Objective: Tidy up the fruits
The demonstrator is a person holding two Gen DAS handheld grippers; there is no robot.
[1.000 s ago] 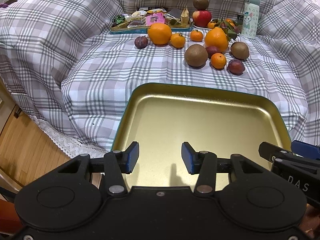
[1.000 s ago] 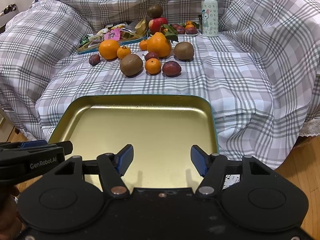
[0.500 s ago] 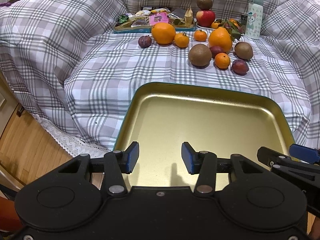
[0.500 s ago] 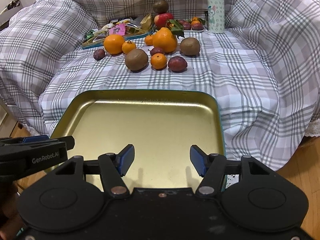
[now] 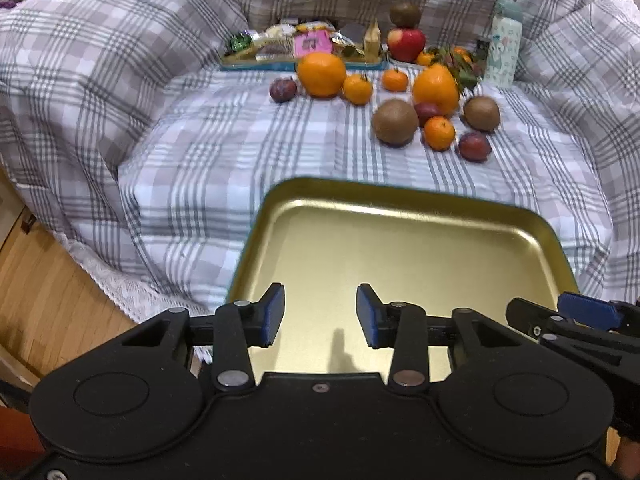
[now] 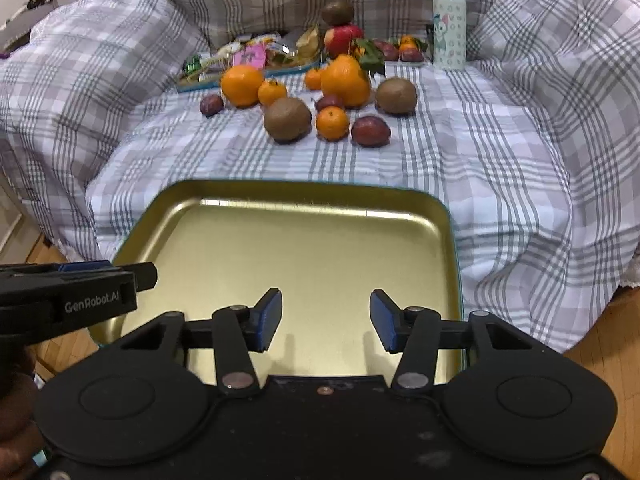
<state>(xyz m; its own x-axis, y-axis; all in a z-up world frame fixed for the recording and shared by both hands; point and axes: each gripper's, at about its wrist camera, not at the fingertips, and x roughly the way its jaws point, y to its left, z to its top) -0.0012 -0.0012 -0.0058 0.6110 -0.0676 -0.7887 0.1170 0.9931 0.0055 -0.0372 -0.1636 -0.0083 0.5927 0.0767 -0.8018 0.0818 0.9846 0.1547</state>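
Observation:
A bare gold tray (image 5: 400,192) (image 6: 312,186) lies on the near part of the checked quilt. Both grippers hover over its near edge. My left gripper (image 5: 320,316) and my right gripper (image 6: 326,316) have their jaws closing, with nothing between the blue pads. Beyond the tray lies loose fruit: a big orange (image 5: 321,74) (image 6: 242,85), a kiwi (image 5: 394,122) (image 6: 287,119), a mandarin (image 5: 439,133) (image 6: 332,122), a plum (image 5: 474,146) (image 6: 370,131) and several more. A red apple (image 5: 407,43) (image 6: 340,38) sits at the back.
A teal-rimmed tray of snack packets (image 5: 256,65) stands at the back left. A pale bottle (image 5: 504,44) (image 6: 449,24) stands upright at the back right. Puffed quilt folds rise on both sides. Wooden floor (image 5: 48,312) shows below the bed's edge.
The jaws of both grippers have drawn a little closer together. Neither hand has visibly shifted, and the tray and fruit lie as before.

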